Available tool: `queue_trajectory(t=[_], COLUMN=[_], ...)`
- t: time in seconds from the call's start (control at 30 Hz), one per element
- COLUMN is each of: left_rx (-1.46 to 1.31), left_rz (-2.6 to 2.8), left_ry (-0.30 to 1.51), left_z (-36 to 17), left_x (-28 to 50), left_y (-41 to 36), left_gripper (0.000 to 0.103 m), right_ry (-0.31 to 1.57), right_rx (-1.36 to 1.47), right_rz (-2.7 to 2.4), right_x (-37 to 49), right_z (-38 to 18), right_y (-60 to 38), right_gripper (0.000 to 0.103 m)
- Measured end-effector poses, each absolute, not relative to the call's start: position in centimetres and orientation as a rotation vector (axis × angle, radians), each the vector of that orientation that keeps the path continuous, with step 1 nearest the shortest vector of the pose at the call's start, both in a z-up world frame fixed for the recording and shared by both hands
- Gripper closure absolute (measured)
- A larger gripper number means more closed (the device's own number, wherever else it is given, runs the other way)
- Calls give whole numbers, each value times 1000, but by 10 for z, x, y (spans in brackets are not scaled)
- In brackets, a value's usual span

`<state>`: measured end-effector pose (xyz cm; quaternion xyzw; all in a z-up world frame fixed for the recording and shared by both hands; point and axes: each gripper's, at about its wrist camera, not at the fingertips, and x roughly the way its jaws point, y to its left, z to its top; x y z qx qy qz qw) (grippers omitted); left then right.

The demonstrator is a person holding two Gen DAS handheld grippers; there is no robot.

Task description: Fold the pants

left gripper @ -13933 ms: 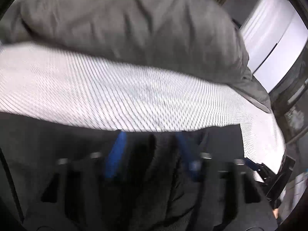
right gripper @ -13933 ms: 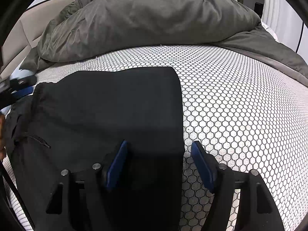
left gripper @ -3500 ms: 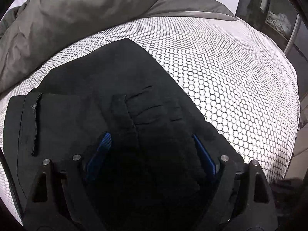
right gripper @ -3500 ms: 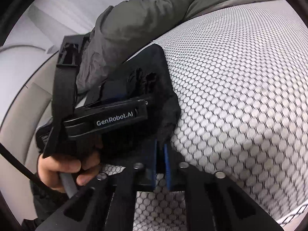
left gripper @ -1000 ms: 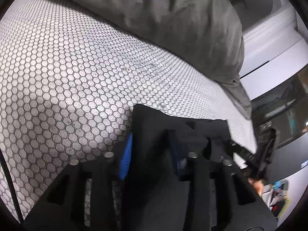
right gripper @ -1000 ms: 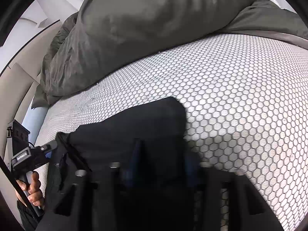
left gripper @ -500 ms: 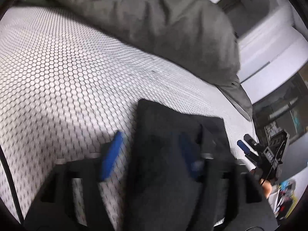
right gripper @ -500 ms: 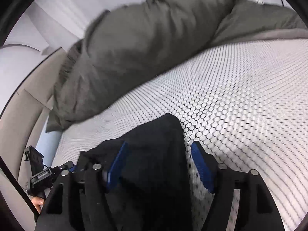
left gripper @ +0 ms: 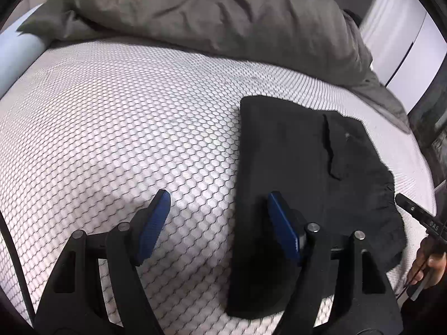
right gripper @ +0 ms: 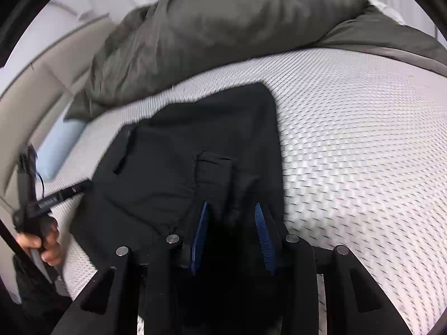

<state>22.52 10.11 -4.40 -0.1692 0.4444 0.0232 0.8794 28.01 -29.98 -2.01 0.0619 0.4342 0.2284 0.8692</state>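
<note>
Black pants (left gripper: 313, 184): folded into a compact rectangle, flat on the honeycomb-patterned mattress (left gripper: 125, 128), short of the grey duvet (left gripper: 212, 11).
Left tongs (left gripper: 218, 223): released, spread wide over the fold's left edge; one pad over cloth, the other over bare mattress, neither pressing.
Right tongs (right gripper: 232, 237): jaws have just been closing, now half-narrowed above the near end of the pants; blur hides whether the pads pinch fabric.
Risk: if the right tongs catch the top layer while lifting away, the fold could be dragged open.
Second risk: the loose flap beside the pocket may spring up, since nothing pins it.
</note>
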Motion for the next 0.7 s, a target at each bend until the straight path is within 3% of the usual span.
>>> queue_trajectory(t=[0.17,0.37,0.5,0.7], left_rx=[-376,-277,-262,-262], left_rz=[-90,-75,-82,-98], left_ry=[939,1005,994,994], left_z=[-44,-70,-69,-62], left_x=[214,215,221,208], left_y=[96,73,67,73], left_gripper=[33,33,33,33], right_ry=[915,1011,967,881], right_rx=[268,191,159,85], right_rz=[686,671,696,725], right_x=[259,265,267,232], right_z=[-12,-35,-25,2], right_y=[-299,-265,-238,-237], right_gripper=[67,65,90,93])
